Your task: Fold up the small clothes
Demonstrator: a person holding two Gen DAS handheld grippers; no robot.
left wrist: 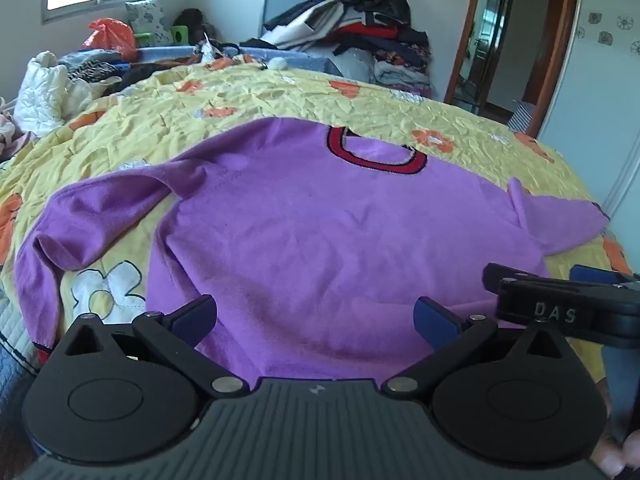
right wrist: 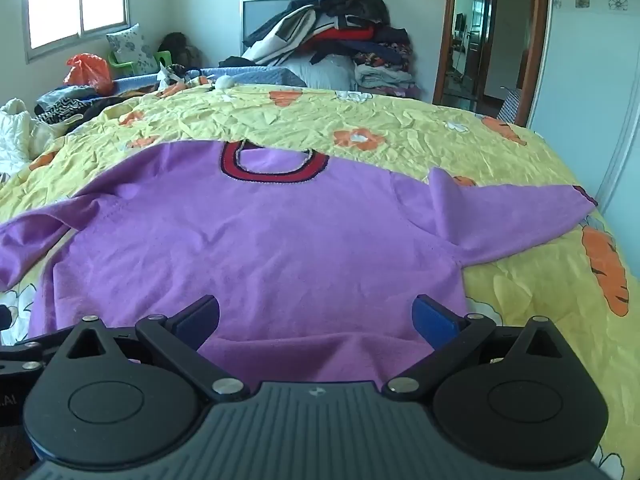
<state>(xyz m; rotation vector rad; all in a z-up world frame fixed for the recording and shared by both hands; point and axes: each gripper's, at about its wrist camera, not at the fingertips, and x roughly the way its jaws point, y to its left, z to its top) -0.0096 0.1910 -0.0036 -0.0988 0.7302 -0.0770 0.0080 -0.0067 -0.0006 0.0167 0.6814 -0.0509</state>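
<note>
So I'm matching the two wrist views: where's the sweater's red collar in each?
Left wrist: red collar sits upper centre, slightly right, at the sweater's far edge.
Right wrist: red collar sits upper centre, slightly left.
Shared landmark: the clothes pile against the far wall, above the collar.

1 purple sweater point(left wrist: 304, 232), 2 claws, 1 orange bag point(left wrist: 110, 36), 1 pillow point(left wrist: 146, 20)

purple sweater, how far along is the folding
Done: the purple fleece sweater with a red collar lies spread flat on the yellow flowered bedspread. In hand: the left claw and right claw are both open at its hem, gripping nothing. Left: both sleeves are still out, with no fold made.
</note>
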